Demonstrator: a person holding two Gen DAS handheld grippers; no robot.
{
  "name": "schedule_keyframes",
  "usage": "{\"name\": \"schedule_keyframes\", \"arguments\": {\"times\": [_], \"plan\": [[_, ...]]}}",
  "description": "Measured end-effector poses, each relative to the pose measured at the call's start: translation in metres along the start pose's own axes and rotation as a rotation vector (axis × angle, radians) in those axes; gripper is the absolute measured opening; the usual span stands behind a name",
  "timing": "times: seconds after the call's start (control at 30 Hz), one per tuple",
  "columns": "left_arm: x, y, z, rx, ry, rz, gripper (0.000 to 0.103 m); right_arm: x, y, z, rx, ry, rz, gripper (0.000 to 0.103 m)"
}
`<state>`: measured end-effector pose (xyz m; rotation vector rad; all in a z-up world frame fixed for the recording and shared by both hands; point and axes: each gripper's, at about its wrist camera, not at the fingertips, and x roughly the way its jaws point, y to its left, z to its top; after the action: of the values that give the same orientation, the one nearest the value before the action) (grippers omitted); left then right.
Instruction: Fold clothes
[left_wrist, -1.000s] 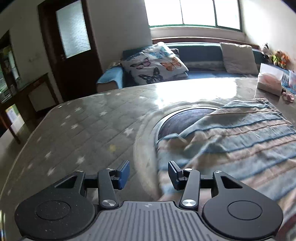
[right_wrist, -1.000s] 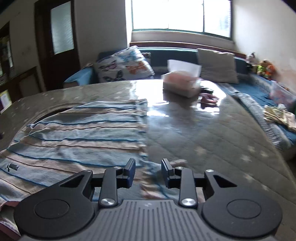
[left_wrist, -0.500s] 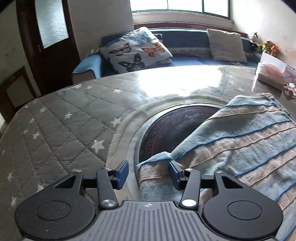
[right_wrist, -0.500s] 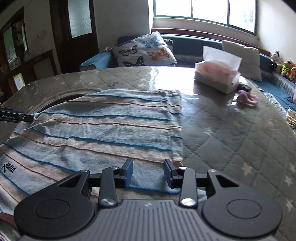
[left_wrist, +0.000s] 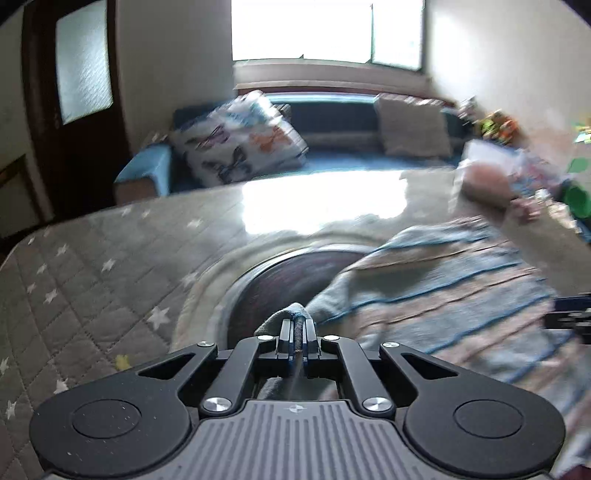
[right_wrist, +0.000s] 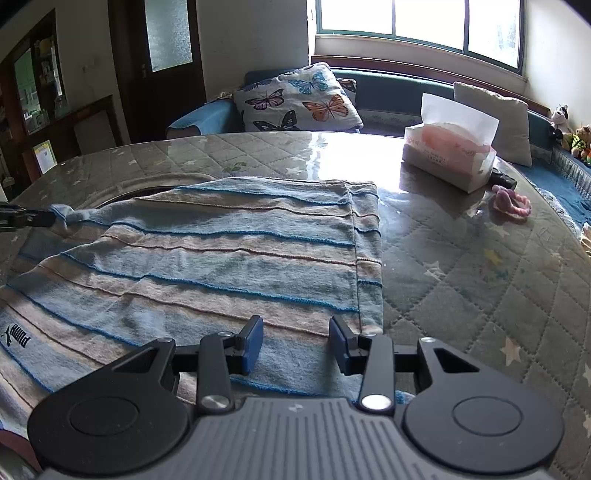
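Left gripper (left_wrist: 297, 326), lower centre of its view: fingers pinched tight on a bunched corner of the striped shirt (right_wrist: 221, 258), cloth poking up between the pads. View blurred.

Right gripper (right_wrist: 295, 341), lower centre of its view: fingers partway apart and opening, over the shirt's near right edge, pads pressing on nothing; cloth lies below the gap.

Shirt spread flat on the quilted star-print bench (right_wrist: 480, 266), filling the left and middle of the right view; logo at lower left.

Farther, upper right: tissue box (right_wrist: 448, 155), pink item (right_wrist: 511, 203) beside it. Beyond the bench: butterfly cushion (right_wrist: 299, 99) on a blue sofa (right_wrist: 199, 118), under the window.
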<state>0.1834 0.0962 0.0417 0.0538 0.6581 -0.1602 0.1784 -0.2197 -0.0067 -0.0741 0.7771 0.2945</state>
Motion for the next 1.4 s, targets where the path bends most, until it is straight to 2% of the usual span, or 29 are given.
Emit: {"name": "schedule_keyframes", "arguments": {"times": [0.13, 0.27, 0.37, 0.47, 0.53, 0.6, 0.7, 0.73, 0.8, 0.87, 0.97, 1.03, 1.13, 1.27, 1.4], "plan": [[-0.026, -0.037, -0.009, 0.110, -0.031, -0.113, 0.004, 0.001, 0.001, 0.002, -0.004, 0.000, -0.001, 0.040], [-0.025, -0.068, -0.025, 0.203, 0.049, -0.234, 0.005, 0.002, 0.002, 0.003, -0.002, 0.000, 0.004, 0.040], [-0.025, -0.080, -0.033, 0.230, 0.083, -0.277, 0.009, 0.003, 0.002, 0.003, 0.001, 0.001, 0.006, 0.041], [-0.035, -0.077, -0.029, 0.205, 0.057, -0.293, 0.011, 0.003, 0.001, 0.002, 0.006, 0.001, 0.010, 0.041], [-0.037, -0.070, -0.022, 0.170, 0.028, -0.249, 0.026, 0.003, 0.000, 0.002, 0.007, 0.000, 0.011, 0.042], [-0.029, -0.058, -0.015, 0.111, 0.039, -0.168, 0.036, 0.002, -0.001, 0.001, 0.012, -0.002, 0.013, 0.042], [-0.007, -0.040, -0.010, 0.022, 0.126, -0.083, 0.039, 0.003, -0.001, 0.001, 0.015, -0.004, 0.017, 0.044], [-0.001, -0.036, -0.011, 0.009, 0.149, -0.069, 0.045, 0.003, -0.001, 0.000, 0.015, -0.005, 0.018, 0.045], [0.009, -0.031, -0.015, -0.005, 0.196, -0.049, 0.049, 0.002, 0.000, 0.000, 0.013, -0.006, 0.019, 0.046], [0.014, -0.029, -0.017, -0.016, 0.220, -0.055, 0.049, 0.002, 0.000, -0.001, 0.014, -0.007, 0.022, 0.047], [0.018, -0.029, -0.020, -0.021, 0.243, -0.070, 0.042, 0.003, 0.000, -0.001, 0.012, -0.007, 0.022, 0.047], [0.018, -0.028, -0.022, -0.022, 0.251, -0.077, 0.021, 0.003, 0.000, 0.000, 0.010, -0.007, 0.021, 0.047], [0.016, -0.027, -0.018, -0.018, 0.237, -0.068, 0.004, 0.003, 0.001, 0.000, 0.009, -0.007, 0.020, 0.047], [0.011, -0.022, -0.003, 0.044, 0.170, 0.005, 0.002, 0.003, 0.000, 0.001, 0.006, -0.004, 0.022, 0.047], [0.012, -0.015, 0.021, 0.168, 0.064, 0.152, 0.001, 0.003, -0.003, 0.006, 0.006, -0.002, 0.023, 0.047]]}}
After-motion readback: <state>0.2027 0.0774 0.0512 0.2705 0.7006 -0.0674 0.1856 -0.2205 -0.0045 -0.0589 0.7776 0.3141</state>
